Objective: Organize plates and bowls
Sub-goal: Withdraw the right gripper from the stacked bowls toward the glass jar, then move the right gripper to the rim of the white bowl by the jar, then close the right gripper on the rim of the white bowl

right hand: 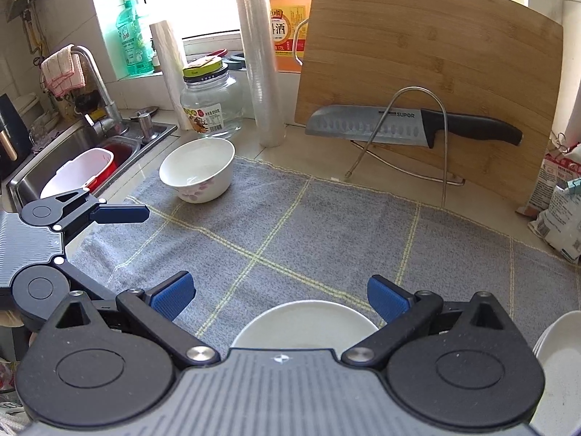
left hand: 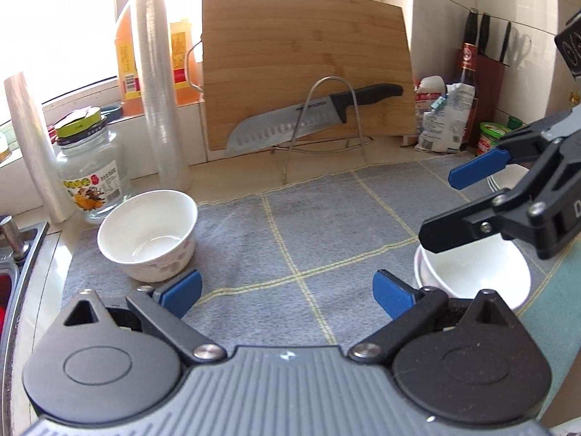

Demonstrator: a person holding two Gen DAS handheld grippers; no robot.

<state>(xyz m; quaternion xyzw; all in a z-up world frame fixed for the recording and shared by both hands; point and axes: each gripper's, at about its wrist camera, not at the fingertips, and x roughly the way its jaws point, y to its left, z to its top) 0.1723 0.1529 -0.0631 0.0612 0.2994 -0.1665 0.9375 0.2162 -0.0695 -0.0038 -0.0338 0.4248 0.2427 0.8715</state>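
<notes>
Risk first: floral bowl [left hand: 148, 234] at mat [left hand: 290, 239] corner, near sink [right hand: 72, 152]; a sideways nudge could send it over the edge. Left gripper [left hand: 287, 292] spread wide, empty, just beside that bowl. Right gripper [right hand: 281, 296] likewise apart, empty, above stacked white bowls [left hand: 475, 272]. Knife [right hand: 399, 125] on wire rack: sharp, well clear. Only right view: tap, dish soap, sink interior. Only left view: knife block, sauce bottle.

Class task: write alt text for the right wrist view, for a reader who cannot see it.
An open right gripper hovers over a white bowl on a grey checked mat. Beyond it sit a floral bowl, a knife on a wire rack and a cutting board.
</notes>
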